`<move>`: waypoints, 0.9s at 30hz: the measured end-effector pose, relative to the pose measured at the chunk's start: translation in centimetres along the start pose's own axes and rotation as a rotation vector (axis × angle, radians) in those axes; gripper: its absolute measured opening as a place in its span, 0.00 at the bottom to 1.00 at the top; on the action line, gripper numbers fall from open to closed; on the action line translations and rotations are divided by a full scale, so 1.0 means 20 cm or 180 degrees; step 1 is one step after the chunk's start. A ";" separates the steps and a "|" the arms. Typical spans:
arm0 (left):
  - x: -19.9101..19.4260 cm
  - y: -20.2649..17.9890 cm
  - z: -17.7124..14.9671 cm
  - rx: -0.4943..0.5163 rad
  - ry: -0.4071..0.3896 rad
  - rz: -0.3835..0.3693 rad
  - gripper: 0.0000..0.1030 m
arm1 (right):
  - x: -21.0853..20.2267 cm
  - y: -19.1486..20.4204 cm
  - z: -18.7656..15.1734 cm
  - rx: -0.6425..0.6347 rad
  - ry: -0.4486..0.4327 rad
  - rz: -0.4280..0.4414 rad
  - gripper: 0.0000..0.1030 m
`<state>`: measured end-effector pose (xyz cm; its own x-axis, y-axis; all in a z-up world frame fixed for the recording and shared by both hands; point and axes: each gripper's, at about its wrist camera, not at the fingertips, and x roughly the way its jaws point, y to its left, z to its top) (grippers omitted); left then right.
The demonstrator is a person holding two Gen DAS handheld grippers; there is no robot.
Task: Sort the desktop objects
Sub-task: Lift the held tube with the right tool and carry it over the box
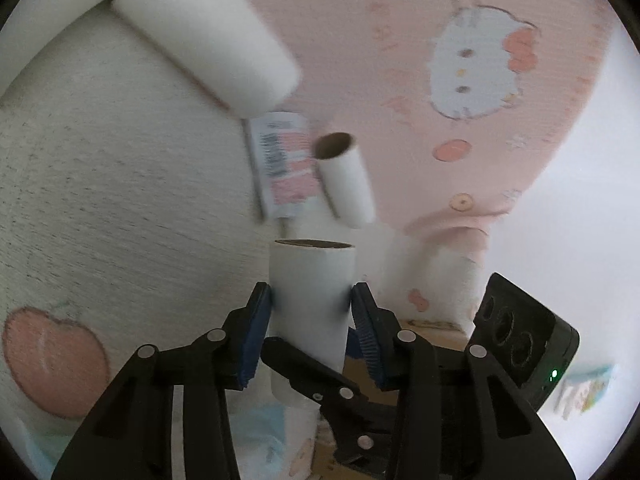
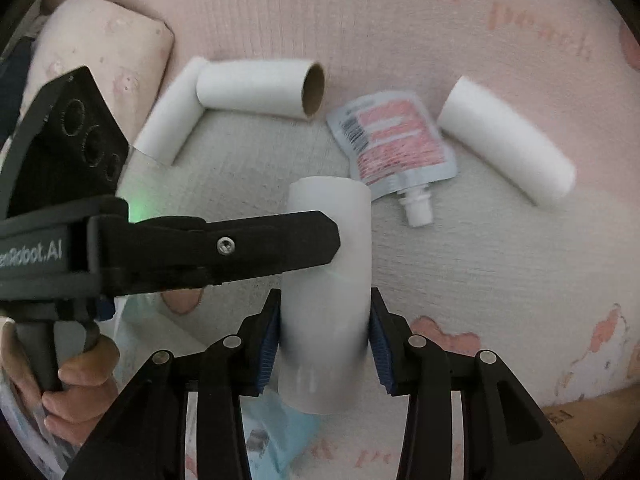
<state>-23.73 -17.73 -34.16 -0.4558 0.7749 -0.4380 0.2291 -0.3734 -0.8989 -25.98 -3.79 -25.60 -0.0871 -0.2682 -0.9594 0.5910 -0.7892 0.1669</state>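
Observation:
A white cardboard tube stands nearly upright between both grippers. My left gripper has its blue pads against the tube's two sides. In the right wrist view the same tube runs up from my right gripper, whose pads touch it on both sides lower down. One black finger of the left gripper crosses the tube from the left. More white tubes and a spouted pouch lie on the mat beyond.
A pink and cream printed mat covers the surface. A rolled pink cloth lies at the far left, with another tube beside it. A person's hand holds the left gripper's handle. A light blue packet lies under the grippers.

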 end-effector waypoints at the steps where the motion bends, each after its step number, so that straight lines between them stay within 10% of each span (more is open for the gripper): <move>1: -0.01 -0.02 -0.01 0.0044 -0.0018 -0.0031 0.44 | -0.02 0.00 -0.01 0.0003 -0.0025 -0.0005 0.37; 27: -0.39 -0.21 -0.61 0.0790 -0.0097 0.0201 0.46 | -0.38 0.31 -0.61 0.0521 -0.0866 0.0183 0.37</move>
<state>-10.67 -15.96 -26.81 -0.4739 0.7317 -0.4899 0.0416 -0.5371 -0.8425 -11.89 -0.04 -20.03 -0.2816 -0.4354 -0.8551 0.4663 -0.8409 0.2746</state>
